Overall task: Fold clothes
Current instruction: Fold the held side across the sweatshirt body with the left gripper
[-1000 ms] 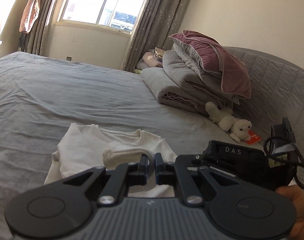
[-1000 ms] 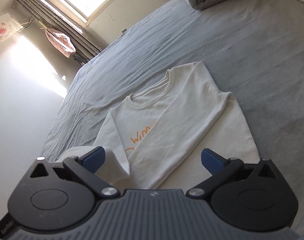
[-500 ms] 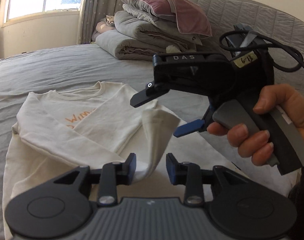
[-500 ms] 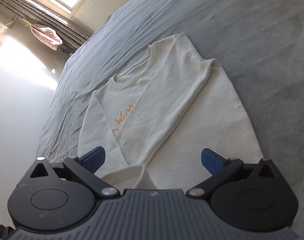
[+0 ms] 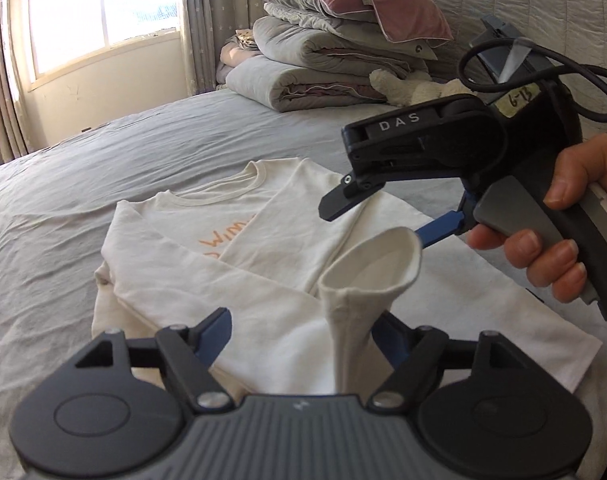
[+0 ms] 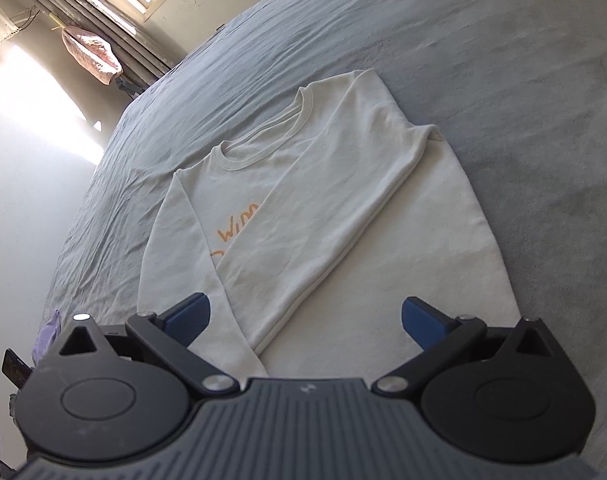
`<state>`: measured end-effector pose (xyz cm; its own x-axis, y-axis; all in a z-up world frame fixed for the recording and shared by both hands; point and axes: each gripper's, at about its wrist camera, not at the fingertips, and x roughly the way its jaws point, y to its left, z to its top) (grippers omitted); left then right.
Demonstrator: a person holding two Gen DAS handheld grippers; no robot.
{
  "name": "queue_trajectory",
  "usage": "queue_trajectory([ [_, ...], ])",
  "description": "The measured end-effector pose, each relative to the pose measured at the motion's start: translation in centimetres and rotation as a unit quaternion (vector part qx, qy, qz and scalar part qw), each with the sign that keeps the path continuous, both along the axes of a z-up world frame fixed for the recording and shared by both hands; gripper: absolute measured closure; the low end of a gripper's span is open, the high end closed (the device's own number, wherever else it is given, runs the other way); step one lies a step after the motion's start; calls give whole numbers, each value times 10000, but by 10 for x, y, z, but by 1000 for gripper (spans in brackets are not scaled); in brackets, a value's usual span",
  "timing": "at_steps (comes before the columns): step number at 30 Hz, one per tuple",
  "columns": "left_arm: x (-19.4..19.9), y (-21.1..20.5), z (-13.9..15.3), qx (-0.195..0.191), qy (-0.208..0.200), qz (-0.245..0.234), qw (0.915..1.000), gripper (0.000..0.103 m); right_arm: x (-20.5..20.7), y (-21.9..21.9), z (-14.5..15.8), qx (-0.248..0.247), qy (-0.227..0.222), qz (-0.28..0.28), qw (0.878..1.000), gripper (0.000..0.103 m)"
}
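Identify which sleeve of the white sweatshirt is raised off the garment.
The sleeve whose cuff stands up between the left tool's open fingers; the other sleeve lies flat, diagonally across the orange lettering.

White sweatshirt [image 6: 383,216] (orange lettering) lies flat, sleeves folded across.

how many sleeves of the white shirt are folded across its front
2. One sleeve lies diagonally over the shirt; the other sleeve crosses below, its cuff raised.

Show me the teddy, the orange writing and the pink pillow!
teddy [image 5: 413,87], left wrist view, its cream fluffy body.
orange writing [image 6: 239,224], right wrist view, the letters on the shirt.
pink pillow [image 5: 367,0], left wrist view, its top face.
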<state>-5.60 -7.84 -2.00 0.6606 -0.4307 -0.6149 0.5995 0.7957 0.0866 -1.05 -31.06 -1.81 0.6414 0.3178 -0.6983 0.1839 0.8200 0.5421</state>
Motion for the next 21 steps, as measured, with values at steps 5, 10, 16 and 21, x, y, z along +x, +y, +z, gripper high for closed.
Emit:
queue_trajectory([
  [5,7,7,1,89,36,209,9997,24,0,9,2,-233,-84,162,9996,0],
  [10,2,10,9,-248,-11,-56,9997,24,2,14,0,-362,-65,211,9991,0],
  [16,-4,9,11,-870,455,-995,9902,25,4,11,-2,-337,10,129,9993,0],
  [21,-12,13,16,-1260,803,-1647,9750,24,3,11,-2,-306,-6,129,9994,0],
])
